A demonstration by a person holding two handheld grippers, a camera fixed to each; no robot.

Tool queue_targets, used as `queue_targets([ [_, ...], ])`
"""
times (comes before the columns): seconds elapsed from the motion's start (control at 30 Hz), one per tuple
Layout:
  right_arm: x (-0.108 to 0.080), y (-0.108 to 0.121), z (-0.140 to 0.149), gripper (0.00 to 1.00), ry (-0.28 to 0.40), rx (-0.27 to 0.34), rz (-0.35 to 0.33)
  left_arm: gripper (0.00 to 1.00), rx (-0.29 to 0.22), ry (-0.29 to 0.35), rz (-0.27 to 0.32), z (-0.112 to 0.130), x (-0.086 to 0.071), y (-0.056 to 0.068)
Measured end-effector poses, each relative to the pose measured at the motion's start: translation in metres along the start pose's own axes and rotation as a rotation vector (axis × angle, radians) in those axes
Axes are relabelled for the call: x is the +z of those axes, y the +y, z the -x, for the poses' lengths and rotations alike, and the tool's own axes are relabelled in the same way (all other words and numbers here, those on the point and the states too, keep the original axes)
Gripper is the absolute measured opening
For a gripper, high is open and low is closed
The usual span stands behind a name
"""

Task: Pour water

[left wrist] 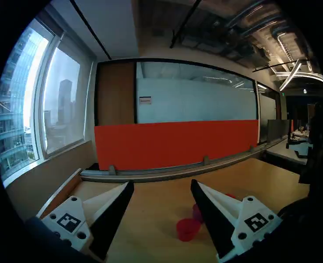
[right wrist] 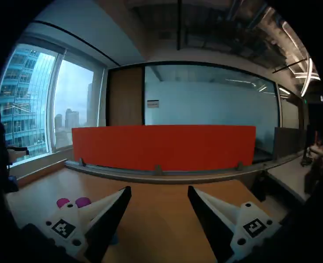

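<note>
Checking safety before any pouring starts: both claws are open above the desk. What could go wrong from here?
The red cup sits close beside a finger of the left claw; lowering could knock it over. Two purple objects are partly hidden behind a finger of the right claw, so a reach there could misjudge them.

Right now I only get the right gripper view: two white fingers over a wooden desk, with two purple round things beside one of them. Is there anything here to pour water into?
Observer: Yes. The left gripper view has a red cup on the desk.
Operator: Is that other gadget holding it?
Observer: No. The left gripper is open. The cup sits low between its fingers, not gripped.
</note>
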State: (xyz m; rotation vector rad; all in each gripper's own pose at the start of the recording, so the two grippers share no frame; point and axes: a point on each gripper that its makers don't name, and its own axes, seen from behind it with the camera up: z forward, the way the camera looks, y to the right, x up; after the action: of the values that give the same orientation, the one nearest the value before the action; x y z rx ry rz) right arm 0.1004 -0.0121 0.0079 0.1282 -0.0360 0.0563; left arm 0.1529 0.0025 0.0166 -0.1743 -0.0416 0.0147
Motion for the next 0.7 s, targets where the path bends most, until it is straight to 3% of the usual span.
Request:
queue_targets([
  [0.3, -0.004, -0.027, -0.001, 1.00, -0.008, -0.036, -0.156, 0.96, -0.031, -0.013, 0.158, -0.002, 0.006, 0.029],
  [0.53, -0.011, -0.046, -0.007, 1.00, -0.003, -0.043, -0.266, 0.96, -0.025, -0.007, 0.225, -0.002, 0.005, 0.039],
  [0.7, -0.012, -0.052, -0.010, 1.00, -0.004, -0.024, -0.309, 0.96, -0.022, -0.007, 0.269, -0.002, 0.002, 0.048],
])
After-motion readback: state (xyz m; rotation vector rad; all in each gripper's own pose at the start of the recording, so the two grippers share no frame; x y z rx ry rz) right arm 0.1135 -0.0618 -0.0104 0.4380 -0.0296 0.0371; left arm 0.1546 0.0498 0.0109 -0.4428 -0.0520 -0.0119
